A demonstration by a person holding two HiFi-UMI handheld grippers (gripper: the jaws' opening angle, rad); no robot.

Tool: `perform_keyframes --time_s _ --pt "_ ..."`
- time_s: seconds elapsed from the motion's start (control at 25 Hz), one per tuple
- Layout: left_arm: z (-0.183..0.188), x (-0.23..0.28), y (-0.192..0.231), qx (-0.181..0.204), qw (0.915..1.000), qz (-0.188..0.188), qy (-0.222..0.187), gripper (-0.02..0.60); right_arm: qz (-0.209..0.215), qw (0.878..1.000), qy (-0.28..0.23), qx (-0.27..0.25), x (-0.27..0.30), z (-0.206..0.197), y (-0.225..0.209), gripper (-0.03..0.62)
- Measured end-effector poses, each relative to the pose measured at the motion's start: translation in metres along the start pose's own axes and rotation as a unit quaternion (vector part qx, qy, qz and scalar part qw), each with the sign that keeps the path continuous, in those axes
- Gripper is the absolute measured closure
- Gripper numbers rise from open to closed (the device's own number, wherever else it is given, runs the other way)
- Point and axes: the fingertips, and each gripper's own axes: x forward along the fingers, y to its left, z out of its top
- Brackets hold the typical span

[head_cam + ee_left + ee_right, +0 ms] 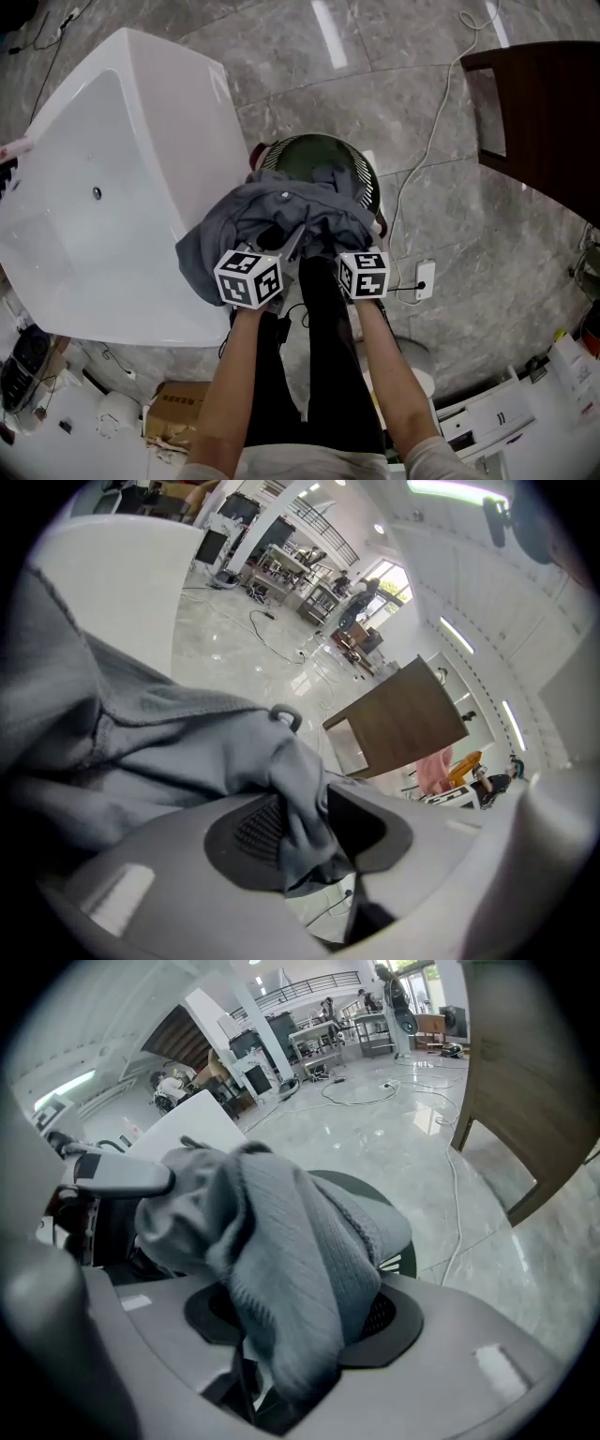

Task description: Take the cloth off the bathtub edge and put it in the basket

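A grey cloth (272, 220) hangs bunched over the white bathtub's (112, 187) near corner and over the rim of the dark green slotted basket (328, 150). My left gripper (291, 242) is shut on a fold of it; in the left gripper view the cloth (169, 752) runs down between that gripper's (305, 827) pads. My right gripper (342, 242) is shut on a thicker bunch; in the right gripper view the cloth (281, 1232) fills that gripper's (300, 1321) jaws and hides most of the basket (370, 1194) behind it. Both grippers point steeply down, side by side.
A dark brown cabinet (544, 122) stands at the upper right. A white cable runs over the marble floor to a power strip (425, 279) right of the basket. A cardboard box (178, 408) and white shelving (487, 422) lie behind my legs.
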Motion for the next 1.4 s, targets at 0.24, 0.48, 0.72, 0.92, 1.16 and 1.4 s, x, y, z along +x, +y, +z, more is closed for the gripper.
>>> perform_keyframes --time_s 0.24,0.48,0.72,0.92,1.16,1.4 --pt "-0.010 -0.004 -0.009 0.002 0.9999 -0.009 0.010 0.390 -0.008 1.000 -0.006 -0.008 -0.005 0.007 -0.001 0.382" --pt "-0.016 -0.006 -0.007 -0.001 0.9999 -0.009 0.010 0.390 0.014 1.000 -0.011 -0.025 -0.001 0.014 0.016 0.382" --pt "-0.017 -0.021 -0.003 -0.005 1.0000 -0.004 0.003 0.390 0.128 0.991 -0.008 -0.027 0.004 0.009 0.069 0.352" --pt "-0.002 -0.054 -0.005 -0.002 0.9994 -0.004 -0.035 0.390 0.235 0.968 -0.003 -0.090 -0.001 0.003 0.130 0.312" --pt "0.020 -0.120 -0.008 0.039 0.9947 0.021 -0.092 0.390 0.284 0.951 -0.015 -0.123 -0.028 0.019 0.177 0.299" --pt "0.027 -0.204 0.048 0.044 0.9843 0.093 -0.143 0.390 0.298 0.948 0.001 -0.106 -0.035 0.030 0.239 0.284"
